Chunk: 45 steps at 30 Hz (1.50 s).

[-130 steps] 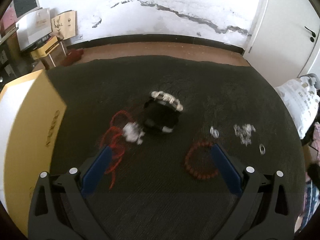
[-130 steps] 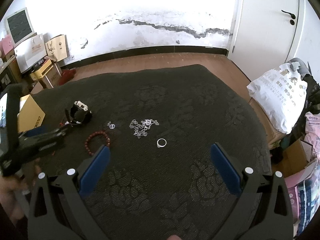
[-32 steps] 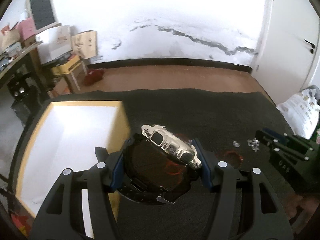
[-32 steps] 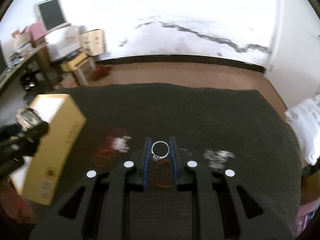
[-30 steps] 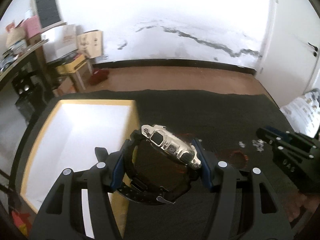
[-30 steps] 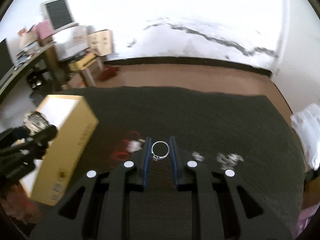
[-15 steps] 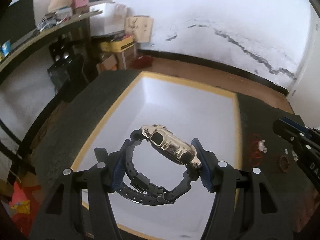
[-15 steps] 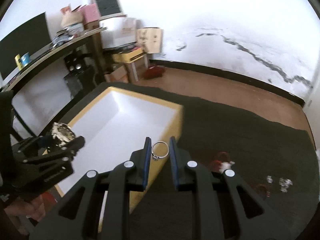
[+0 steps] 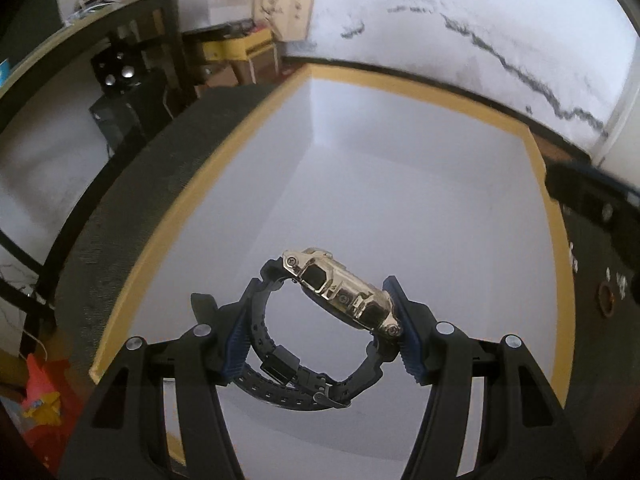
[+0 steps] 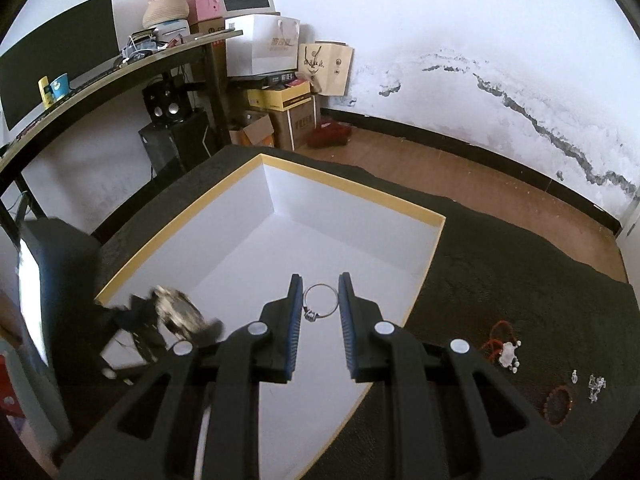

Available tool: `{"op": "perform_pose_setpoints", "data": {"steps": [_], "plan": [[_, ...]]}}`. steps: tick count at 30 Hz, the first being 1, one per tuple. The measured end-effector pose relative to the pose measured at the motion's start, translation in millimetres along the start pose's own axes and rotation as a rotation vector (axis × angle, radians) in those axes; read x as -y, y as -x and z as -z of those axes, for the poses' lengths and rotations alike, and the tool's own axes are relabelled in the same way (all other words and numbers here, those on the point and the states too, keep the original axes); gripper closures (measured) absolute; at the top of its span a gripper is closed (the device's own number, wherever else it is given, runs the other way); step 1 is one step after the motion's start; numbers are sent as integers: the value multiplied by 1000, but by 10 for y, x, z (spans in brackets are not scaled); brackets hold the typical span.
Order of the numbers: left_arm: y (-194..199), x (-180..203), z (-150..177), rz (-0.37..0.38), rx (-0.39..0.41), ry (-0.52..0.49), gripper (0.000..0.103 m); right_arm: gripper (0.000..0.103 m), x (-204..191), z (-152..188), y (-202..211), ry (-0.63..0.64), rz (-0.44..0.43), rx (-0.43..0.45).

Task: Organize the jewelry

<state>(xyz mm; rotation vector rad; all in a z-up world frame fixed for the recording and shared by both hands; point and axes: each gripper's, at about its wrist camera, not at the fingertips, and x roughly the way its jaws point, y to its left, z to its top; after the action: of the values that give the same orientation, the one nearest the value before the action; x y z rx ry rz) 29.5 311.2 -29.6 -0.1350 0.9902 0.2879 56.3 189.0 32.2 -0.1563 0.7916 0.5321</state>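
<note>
My left gripper (image 9: pixel 320 324) is shut on a watch (image 9: pixel 344 294) with a gold case and a black strap, held above the white inside of a yellow-rimmed box (image 9: pixel 420 84). The watch (image 10: pixel 178 312) and left gripper also show blurred in the right wrist view. My right gripper (image 10: pixel 320 304) is shut on a silver ring (image 10: pixel 318 303), held over the box (image 10: pixel 348 188) near its right wall. The box looks empty inside.
On the dark patterned cloth (image 10: pixel 500 264) right of the box lie a red cord with a white charm (image 10: pixel 505 346), a red bead bracelet (image 10: pixel 558 404) and small silver pieces (image 10: pixel 594 388). A desk (image 10: pixel 120 68) and cartons (image 10: pixel 280 100) stand behind.
Both grippers have moved left from the cloth to over the box. The left gripper with the watch now hangs lower inside the box rim; the right gripper with the ring is above the box floor.
</note>
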Motion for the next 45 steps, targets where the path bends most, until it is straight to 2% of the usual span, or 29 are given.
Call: {"op": "perform_pose_setpoints", "data": {"steps": [14,15,17,20,26,35,41,45], "plan": [[-85,82,56,-17,-39,-46,41,84,89,15,-46,-2,-15,-9],[-72,79,54,-18,-32,-44,39,84,86,15,-45,-2,-14,-10],[-19,80,53,-35,-4,-44,19,84,80,14,-52,4,-12,-13],[64,83,71,-40,23,-44,13,84,80,7,-69,13,-13,-21],[225,-31,138,-23,43,-3,9,84,51,-85,-249,25,-31,-67],[380,-62,239,-15,66,-13,9,84,-228,-190,-855,94,-37,-251],[390,-131,226,-2,66,12,9,84,-303,-109,-1011,124,-5,-303],[398,-166,224,8,65,28,9,84,-345,-95,-1015,142,8,-306]]}}
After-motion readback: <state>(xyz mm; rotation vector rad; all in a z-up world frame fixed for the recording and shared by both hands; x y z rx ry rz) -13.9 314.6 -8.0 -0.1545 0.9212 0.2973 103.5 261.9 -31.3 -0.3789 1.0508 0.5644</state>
